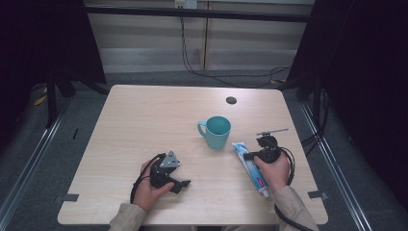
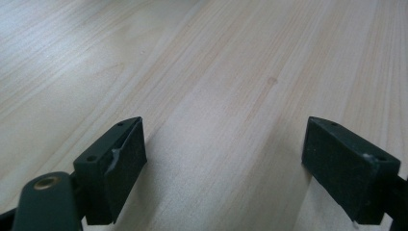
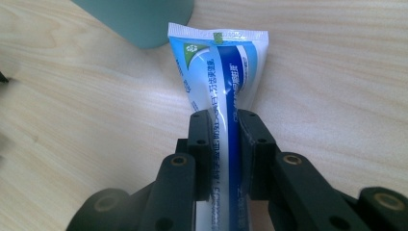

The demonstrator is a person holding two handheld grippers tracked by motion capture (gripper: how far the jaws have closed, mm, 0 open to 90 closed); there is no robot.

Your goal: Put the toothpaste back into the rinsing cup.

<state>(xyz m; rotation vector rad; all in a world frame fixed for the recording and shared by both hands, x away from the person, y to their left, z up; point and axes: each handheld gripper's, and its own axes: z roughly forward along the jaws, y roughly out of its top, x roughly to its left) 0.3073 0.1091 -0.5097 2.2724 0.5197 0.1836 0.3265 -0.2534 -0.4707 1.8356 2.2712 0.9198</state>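
Just ahead of my right gripper (image 1: 250, 156), the teal mug (image 1: 215, 131) stands beside the flat end of the toothpaste tube (image 1: 249, 166) and blocks a straight path up and to the left. Bare tabletop (image 1: 144, 120) lies open across the whole left half and the far edge, except for a small dark cap (image 1: 231, 100). My left gripper (image 1: 185, 184) has bare wood between its spread jaws.

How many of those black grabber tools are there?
2. The left tool rests open on the table near the front; the right tool is clamped on the toothpaste tube beside the cup.
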